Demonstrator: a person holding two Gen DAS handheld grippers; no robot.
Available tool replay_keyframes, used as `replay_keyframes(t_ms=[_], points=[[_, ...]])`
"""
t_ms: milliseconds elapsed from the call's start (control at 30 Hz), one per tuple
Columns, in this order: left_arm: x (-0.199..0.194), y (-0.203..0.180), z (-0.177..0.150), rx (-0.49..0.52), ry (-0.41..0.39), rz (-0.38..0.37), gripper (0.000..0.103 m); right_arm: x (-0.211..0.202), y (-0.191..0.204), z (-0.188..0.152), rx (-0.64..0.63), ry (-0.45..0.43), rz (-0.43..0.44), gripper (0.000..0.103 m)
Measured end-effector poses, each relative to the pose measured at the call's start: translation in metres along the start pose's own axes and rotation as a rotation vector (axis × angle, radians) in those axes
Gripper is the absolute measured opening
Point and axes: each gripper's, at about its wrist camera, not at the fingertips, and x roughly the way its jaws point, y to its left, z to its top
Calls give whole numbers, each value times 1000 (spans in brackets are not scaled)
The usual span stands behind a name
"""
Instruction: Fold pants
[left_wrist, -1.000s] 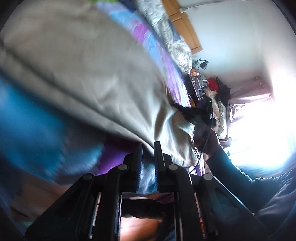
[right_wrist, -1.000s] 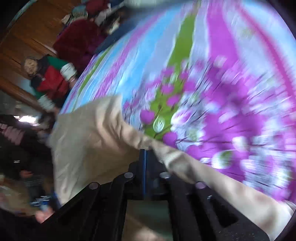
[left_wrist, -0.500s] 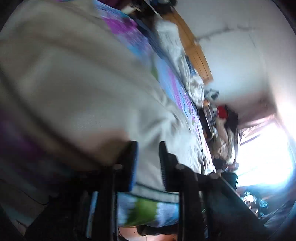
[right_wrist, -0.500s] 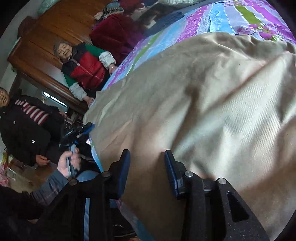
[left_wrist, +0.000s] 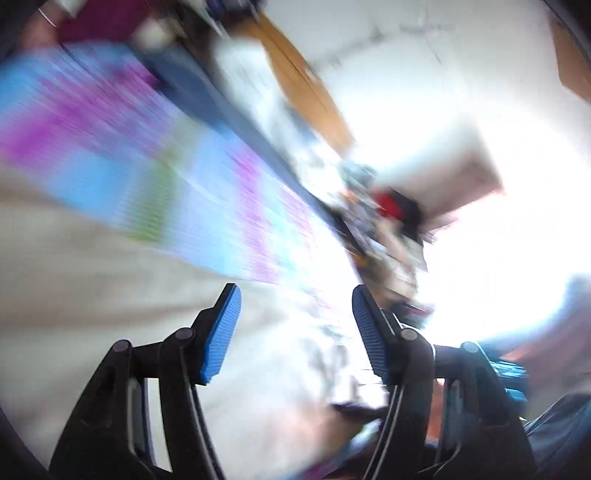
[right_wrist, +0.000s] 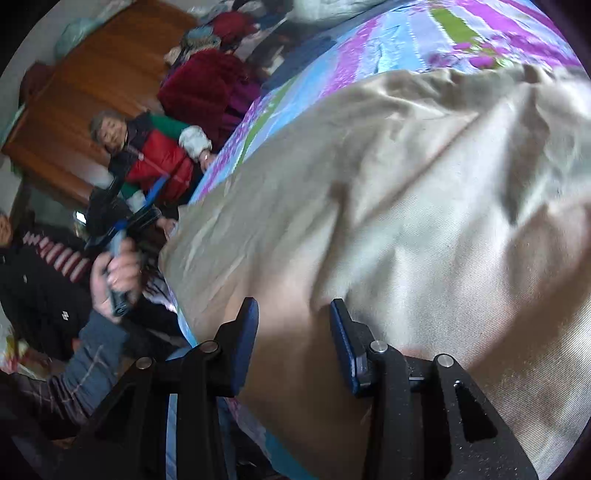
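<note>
In the left wrist view the picture is strongly blurred. The left gripper (left_wrist: 291, 332) stands wide, its blue pads well apart and nothing between them. The beige pants (left_wrist: 92, 291) lie to the left of and below the fingers, on the bed cover (left_wrist: 110, 147) with its blue, purple and green stripes. I cannot tell whether the fingers touch the cloth here. The right side is washed out by bright light.

In the right wrist view the picture is sharp. The right gripper (right_wrist: 293, 339) is also wide and holds nothing; the pants (right_wrist: 388, 192) fill the space just in front of the fingers and run away toward the upper right, so the long axis seems to go from the near edge of the bed toward the far striped bed cover (right_wrist: 406, 40). The cloth is wrinkled but lies mostly flat. At the left a hand (right_wrist: 118, 273) holds the other tool beside the near edge of the cloth; two people sit behind it.

My judgement: the right gripper is nearer to the cloth, so it looks better placed to take the near edge for the next fold.
</note>
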Motion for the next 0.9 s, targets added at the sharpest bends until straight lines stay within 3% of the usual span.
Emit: replay_keyframes(t_ms=[67, 167, 233, 300, 400, 533, 700, 800, 833, 867, 900], points=[[83, 14, -2, -144, 70, -107, 61, -1, -2, 1, 3, -5, 1, 44], [168, 25, -19, -248, 180, -128, 61, 1, -3, 2, 16, -12, 11, 44], [187, 33, -23, -273, 232, -90, 61, 2, -4, 4, 21, -11, 17, 44], [178, 55, -23, -321, 233, -55, 61, 2, -6, 6, 27, -5, 25, 44], [114, 104, 6, -426, 122, -38, 54, 4, -5, 9, 30, 10, 23, 44], [12, 155, 51, -533, -70, -43, 54, 4, -5, 9, 43, 15, 21, 44], [-117, 207, 89, -609, -335, 1, 52, 6, 0, 12, 48, 34, -14, 44], [-171, 214, 94, -591, -432, 103, 51, 7, 7, 16, 40, 51, -54, 44], [-202, 211, 93, -582, -473, 214, 55, 8, 14, 17, 29, 53, -76, 45], [-201, 202, 91, -567, -516, 297, 55, 8, 21, 19, 11, 52, -89, 45], [-217, 197, 86, -560, -555, 311, 60, 9, 31, 21, -10, 50, -90, 45]])
